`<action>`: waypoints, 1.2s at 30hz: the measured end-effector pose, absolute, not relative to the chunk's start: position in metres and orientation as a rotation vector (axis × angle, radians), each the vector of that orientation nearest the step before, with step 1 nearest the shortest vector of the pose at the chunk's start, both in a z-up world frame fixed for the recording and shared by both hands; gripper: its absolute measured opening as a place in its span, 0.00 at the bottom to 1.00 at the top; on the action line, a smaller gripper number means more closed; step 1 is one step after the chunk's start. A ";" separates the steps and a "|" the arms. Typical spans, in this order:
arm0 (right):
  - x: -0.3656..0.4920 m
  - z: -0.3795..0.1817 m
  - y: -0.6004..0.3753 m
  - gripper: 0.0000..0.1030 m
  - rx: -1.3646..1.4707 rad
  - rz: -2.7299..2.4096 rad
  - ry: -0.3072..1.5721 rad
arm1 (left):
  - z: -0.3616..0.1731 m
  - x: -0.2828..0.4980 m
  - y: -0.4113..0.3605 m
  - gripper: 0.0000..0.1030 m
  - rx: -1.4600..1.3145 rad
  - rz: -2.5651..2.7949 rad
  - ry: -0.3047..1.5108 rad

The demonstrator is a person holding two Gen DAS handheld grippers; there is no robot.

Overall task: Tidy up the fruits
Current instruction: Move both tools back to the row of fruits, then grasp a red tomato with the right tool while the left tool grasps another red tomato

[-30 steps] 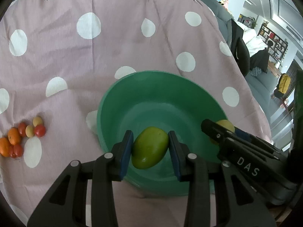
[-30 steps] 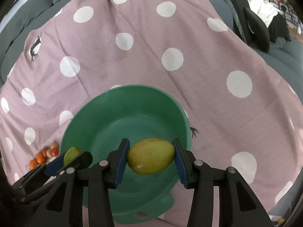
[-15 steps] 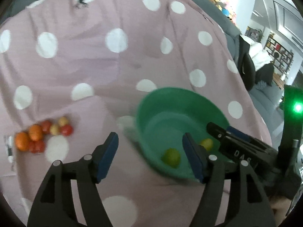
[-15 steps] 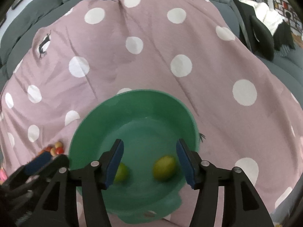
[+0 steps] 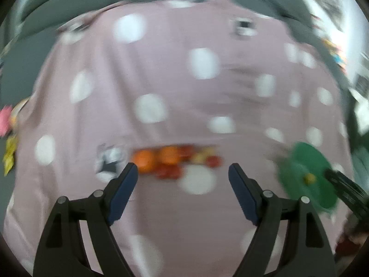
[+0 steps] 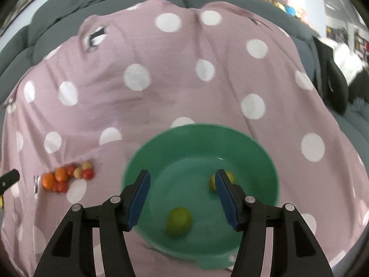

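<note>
**Left wrist blurred: risk of knocking the fruit pile**

Left wrist view smeared; left gripper (image 5: pixel 183 175) spread wide, holding nothing, aimed at fruit cluster (image 5: pixel 174 160) on polka-dot cloth (image 5: pixel 161 73). Right gripper (image 6: pixel 182 192) also wide, empty, above green bowl (image 6: pixel 265 159). Two mangoes already inside: green mango (image 6: pixel 179 222) and yellow mango (image 6: pixel 228 177).

Likely failures:
- Tightly packed round fruit: could nudge neighbours, roll off on soft cloth.
- Could pinch two at once, drop one mid-carry.
- Can't judge exact fruit edges through blur; misaligned close probable.
- Wrinkled cloth could snag finger.
</note>
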State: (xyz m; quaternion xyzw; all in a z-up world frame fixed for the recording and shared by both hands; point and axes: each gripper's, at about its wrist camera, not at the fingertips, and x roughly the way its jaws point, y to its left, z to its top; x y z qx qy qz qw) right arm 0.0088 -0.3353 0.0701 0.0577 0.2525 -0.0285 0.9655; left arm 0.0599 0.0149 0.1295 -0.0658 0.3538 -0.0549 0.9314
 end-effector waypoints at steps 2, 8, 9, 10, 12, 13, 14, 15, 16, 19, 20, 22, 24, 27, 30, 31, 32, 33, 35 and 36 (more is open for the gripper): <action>0.010 0.072 -0.320 0.57 0.096 -0.017 0.504 | 0.123 0.068 0.036 0.77 -0.179 -0.066 0.744; 0.011 0.088 -0.271 0.57 0.096 0.152 0.509 | 0.108 0.086 0.061 0.75 -0.326 -0.096 0.782; 0.016 0.090 -0.262 0.57 0.100 0.189 0.528 | 0.105 0.089 0.058 0.72 -0.322 -0.108 0.796; 0.021 0.091 -0.254 0.57 0.106 0.217 0.545 | 0.102 0.092 0.056 0.69 -0.314 -0.121 0.809; 0.038 0.093 -0.236 0.57 0.127 0.298 0.591 | 0.096 0.101 0.050 0.63 -0.308 -0.142 0.833; 0.049 0.094 -0.228 0.57 0.138 0.335 0.619 | 0.093 0.105 0.048 0.57 -0.309 -0.149 0.849; 0.057 0.092 -0.221 0.57 0.146 0.352 0.636 | 0.088 0.110 0.047 0.54 -0.313 -0.157 0.867; 0.067 0.091 -0.214 0.57 0.148 0.360 0.650 | 0.083 0.116 0.045 0.47 -0.319 -0.169 0.884; 0.077 0.089 -0.207 0.55 0.135 0.357 0.664 | 0.080 0.120 0.045 0.43 -0.326 -0.175 0.896; 0.108 0.078 -0.197 0.31 0.113 0.346 0.715 | 0.070 0.135 0.043 0.39 -0.353 -0.215 0.942; 0.119 0.072 -0.197 0.30 0.126 0.361 0.746 | 0.068 0.139 0.043 0.39 -0.359 -0.222 0.950; 0.134 0.058 -0.196 0.30 0.146 0.378 0.776 | 0.062 0.145 0.040 0.38 -0.357 -0.223 0.967; 0.144 0.045 -0.195 0.30 0.132 0.359 0.815 | 0.056 0.149 0.034 0.38 -0.338 -0.218 0.992; 0.153 0.032 -0.194 0.30 0.136 0.376 0.840 | 0.046 0.157 0.025 0.38 -0.311 -0.215 1.019; 0.160 0.022 -0.194 0.30 0.154 0.386 0.868 | 0.038 0.163 0.023 0.38 -0.314 -0.184 1.038; 0.161 0.019 -0.194 0.30 0.156 0.390 0.874 | 0.035 0.166 0.021 0.39 -0.317 -0.183 1.044; 0.161 0.018 -0.193 0.30 0.160 0.396 0.877 | 0.033 0.167 0.020 0.39 -0.320 -0.185 1.046; 0.161 0.017 -0.192 0.30 0.165 0.405 0.877 | 0.032 0.167 0.020 0.41 -0.327 -0.190 1.035; 0.163 0.014 -0.191 0.30 0.196 0.421 0.880 | 0.031 0.167 0.021 0.41 -0.342 -0.193 1.031; 0.163 0.012 -0.191 0.29 0.209 0.431 0.888 | 0.030 0.167 0.023 0.41 -0.361 -0.195 1.030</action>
